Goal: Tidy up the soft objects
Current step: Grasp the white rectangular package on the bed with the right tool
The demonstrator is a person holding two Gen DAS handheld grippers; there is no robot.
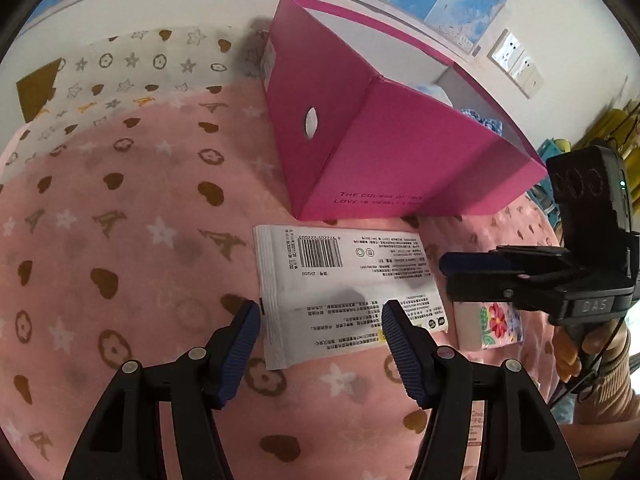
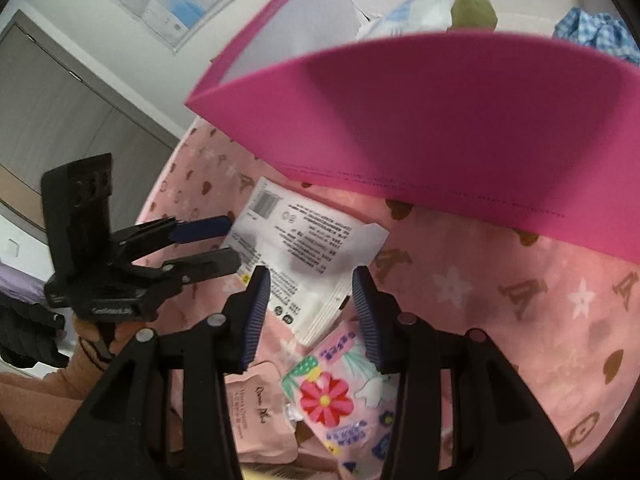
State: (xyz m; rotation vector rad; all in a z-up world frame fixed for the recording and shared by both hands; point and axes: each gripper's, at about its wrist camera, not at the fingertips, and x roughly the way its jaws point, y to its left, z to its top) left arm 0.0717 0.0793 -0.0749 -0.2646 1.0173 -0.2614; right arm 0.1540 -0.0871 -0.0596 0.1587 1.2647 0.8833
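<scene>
A white printed packet (image 1: 344, 292) (image 2: 304, 240) lies flat on the pink patterned blanket (image 1: 120, 240), just in front of an open magenta box (image 1: 380, 140) (image 2: 440, 120). My left gripper (image 1: 322, 306) (image 2: 232, 242) hovers open over the packet's near edge, its pads apart from it. My right gripper (image 2: 311, 280) (image 1: 446, 278) is open too, above the packet's corner and a floral tissue pack (image 2: 340, 396) (image 1: 492, 324). Nothing is held. Beside the floral pack lies a pink hand-cream sachet (image 2: 260, 412).
Inside the box are a green plush (image 2: 474, 8), a blue gingham cloth (image 2: 596, 36) and a pale blue-white pack (image 2: 416, 12). A wall with maps and sockets (image 1: 516, 60) stands behind the box. A person's hand (image 1: 576, 348) holds the right gripper.
</scene>
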